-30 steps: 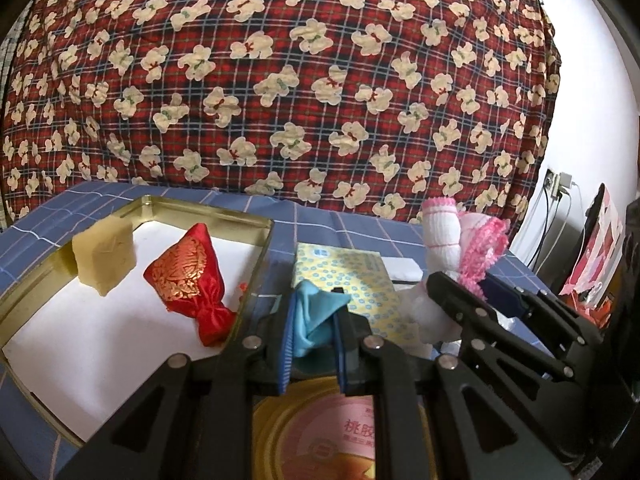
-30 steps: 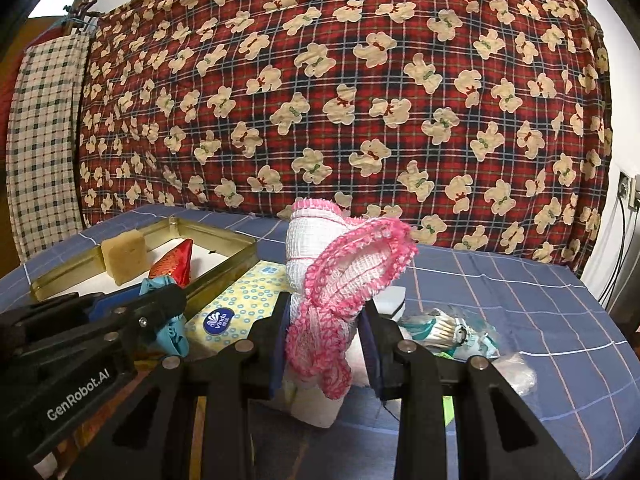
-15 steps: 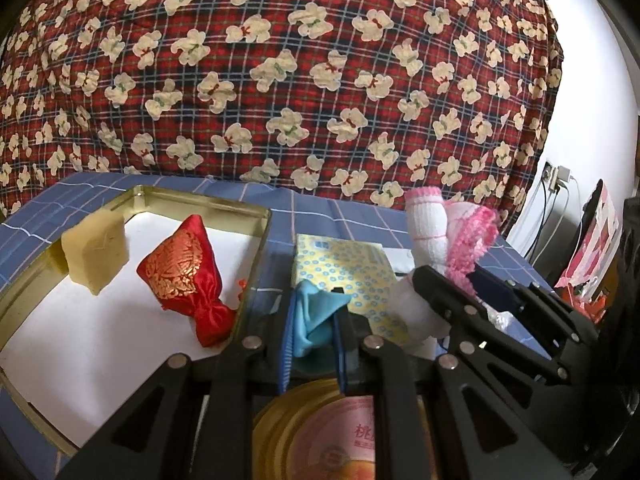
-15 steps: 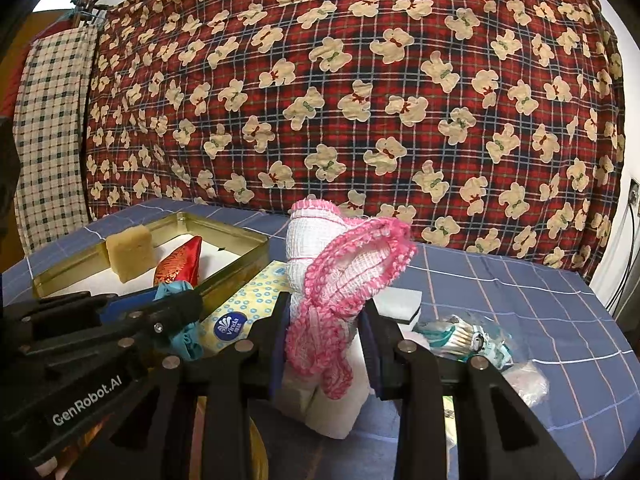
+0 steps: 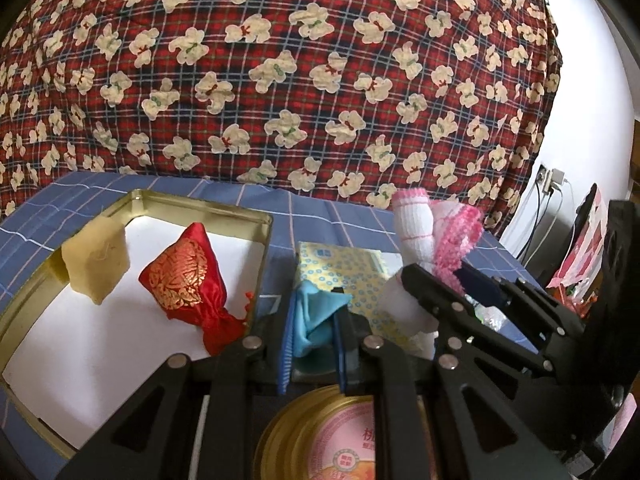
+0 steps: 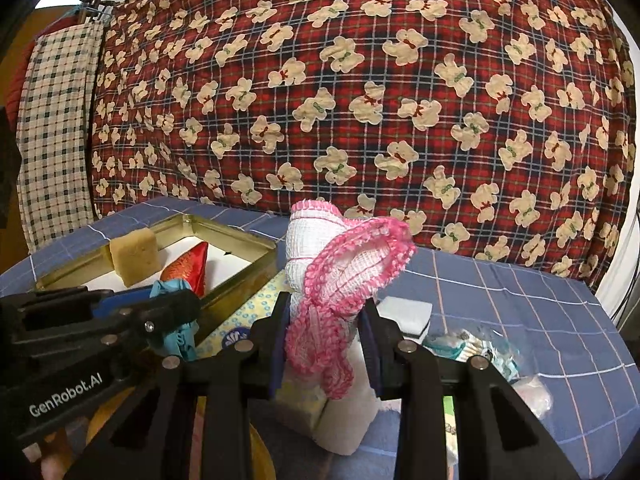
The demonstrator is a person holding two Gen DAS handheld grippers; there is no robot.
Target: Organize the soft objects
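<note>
My left gripper (image 5: 314, 320) is shut on a small teal cloth (image 5: 316, 314), held above the table just right of the gold tin tray (image 5: 200, 204). The tray holds a yellow sponge (image 5: 96, 260) and a red embroidered pouch (image 5: 188, 276). My right gripper (image 6: 324, 320) is shut on a white and pink crocheted cloth (image 6: 340, 264), held up to the right of the left gripper. The same cloth shows in the left wrist view (image 5: 432, 232). The left gripper and teal cloth (image 6: 176, 320) show at the left of the right wrist view.
A yellow dotted tissue pack (image 5: 344, 272) lies between tray and right gripper. A round gold tin lid (image 5: 340, 440) sits below the left gripper. A white sponge block (image 6: 404, 312) and crinkled plastic packets (image 6: 468, 348) lie on the blue checked tablecloth (image 6: 520, 304). A red bear-print curtain hangs behind.
Both grippers have risen a little with their cloths still held. The tray, sponge and pouch have not moved on the table.
</note>
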